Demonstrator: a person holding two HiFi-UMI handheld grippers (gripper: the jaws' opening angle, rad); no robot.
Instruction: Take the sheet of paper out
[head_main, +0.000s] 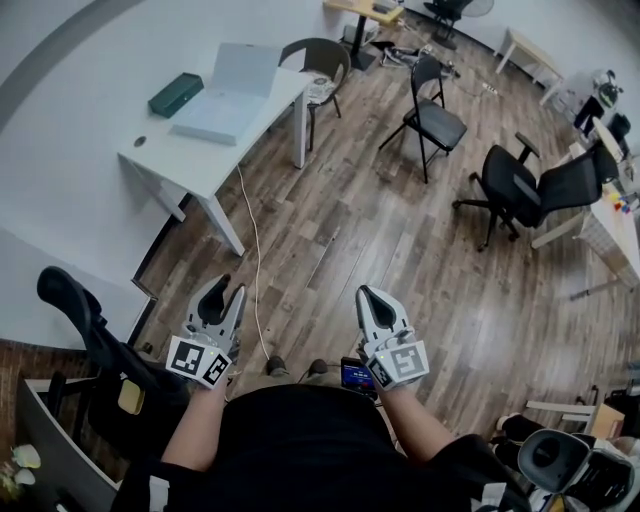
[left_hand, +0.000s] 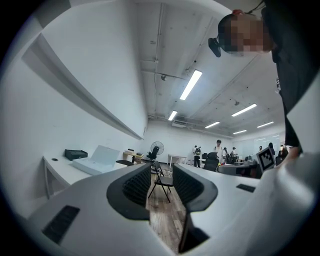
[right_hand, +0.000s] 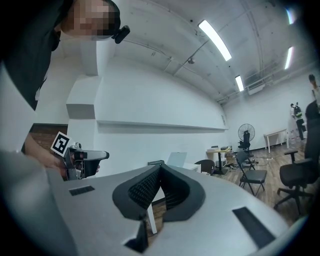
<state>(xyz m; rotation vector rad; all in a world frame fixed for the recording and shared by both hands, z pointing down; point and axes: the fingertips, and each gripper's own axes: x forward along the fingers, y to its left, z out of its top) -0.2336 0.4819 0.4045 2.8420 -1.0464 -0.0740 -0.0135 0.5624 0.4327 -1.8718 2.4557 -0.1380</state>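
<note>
A separate sheet of paper cannot be told apart at this range; what is seen is a pale flat box (head_main: 213, 115) with its lid raised, laid near the far end of a white worktop (head_main: 175, 160), close to the edge beside a dark shell chair (head_main: 318, 58). A dark green case (head_main: 176, 94) is set just beside the box, toward the wall. The bare near half of the worktop is bounded by a straight front edge. Between that edge and the grippers a broad stretch of wooden floor (head_main: 370, 240) is left open, crossed only by a thin white cable (head_main: 254, 250). A black folding chair (head_main: 432, 115) and a black office chair (head_main: 525, 188) are placed well to the right. The left gripper (head_main: 230, 287) is held low, well apart from the box, its fingers parted with nothing between them. The right gripper (head_main: 366, 293) is held alongside, its fingers closed tip to tip on nothing.
</note>
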